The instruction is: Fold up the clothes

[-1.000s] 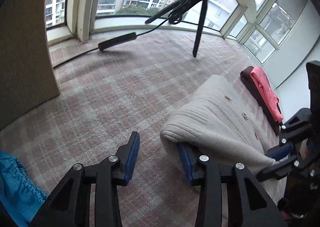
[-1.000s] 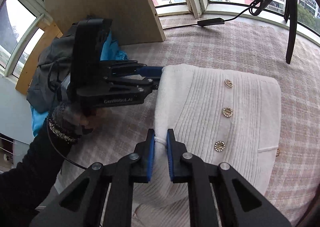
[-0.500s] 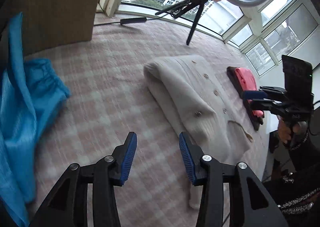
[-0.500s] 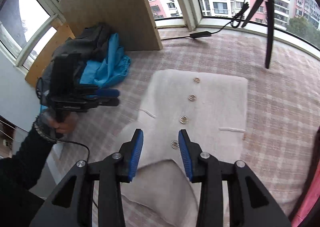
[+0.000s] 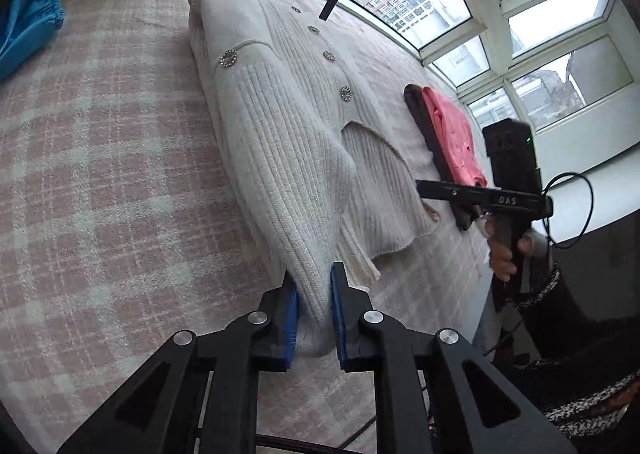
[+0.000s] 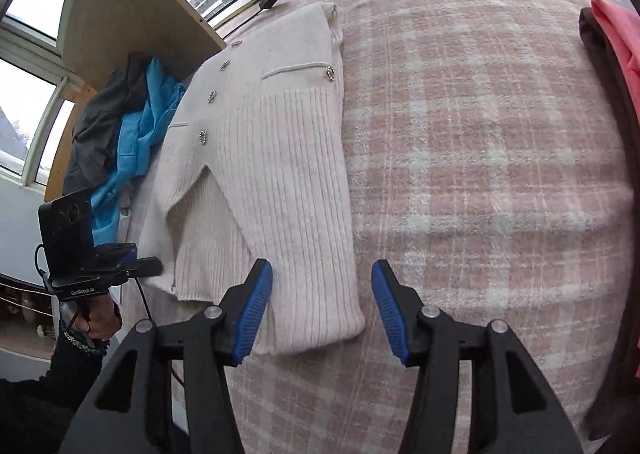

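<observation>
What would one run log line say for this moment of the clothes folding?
left gripper: closing on cream cardigan sleeve end | right gripper: opening, straddling cardigan's near corner, not gripping

Left wrist cam sits low and close, looking down along its fingers toward the windows. Right wrist cam looks steeply down from higher (fisheye on both). Shared: cream cardigan (image 5: 280, 141) (image 6: 264, 157) on the pink checked blanket (image 5: 100, 157) (image 6: 480, 141).
</observation>
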Tool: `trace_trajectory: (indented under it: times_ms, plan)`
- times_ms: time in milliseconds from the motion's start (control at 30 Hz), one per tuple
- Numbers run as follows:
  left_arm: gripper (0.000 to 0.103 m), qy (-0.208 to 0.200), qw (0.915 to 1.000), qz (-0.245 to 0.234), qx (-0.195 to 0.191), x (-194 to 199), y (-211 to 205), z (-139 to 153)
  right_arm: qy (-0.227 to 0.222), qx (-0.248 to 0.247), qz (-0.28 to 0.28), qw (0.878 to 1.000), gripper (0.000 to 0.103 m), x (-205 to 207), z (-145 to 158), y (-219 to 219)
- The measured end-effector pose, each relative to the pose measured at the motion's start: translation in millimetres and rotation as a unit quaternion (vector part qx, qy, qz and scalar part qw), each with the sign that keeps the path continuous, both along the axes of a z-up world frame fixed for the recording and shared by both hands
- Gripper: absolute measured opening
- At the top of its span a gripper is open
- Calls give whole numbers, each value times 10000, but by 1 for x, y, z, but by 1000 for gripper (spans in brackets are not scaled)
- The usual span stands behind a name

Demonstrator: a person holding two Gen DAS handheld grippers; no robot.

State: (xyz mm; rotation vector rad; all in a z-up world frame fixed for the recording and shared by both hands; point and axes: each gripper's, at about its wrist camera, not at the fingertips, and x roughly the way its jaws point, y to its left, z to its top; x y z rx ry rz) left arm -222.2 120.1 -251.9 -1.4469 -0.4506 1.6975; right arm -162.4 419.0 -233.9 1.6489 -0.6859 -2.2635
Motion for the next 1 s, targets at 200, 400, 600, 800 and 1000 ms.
trace_trajectory:
  times_ms: [200,400,600,800,1000]
  plan:
    - [16,-335,9986,417,-24,5,1,-33,67,-376,151,9992,51,4,-4,5]
    - [33,-172,9986,455,-192,7,-2,-21,53,-426,364,9984,51,3,-6,4]
    - [15,10,9959,153,-892,11,7,-24,159,-619,532,9965,8,11,-2,6]
    - [46,153,9913,157,-1295,14,-1,-12,135,426,864,9953,27,16,11,-4]
    - [55,1035,9745,648,-1880,-5,-15,29,1345,424,281,9896,64,2,58,12]
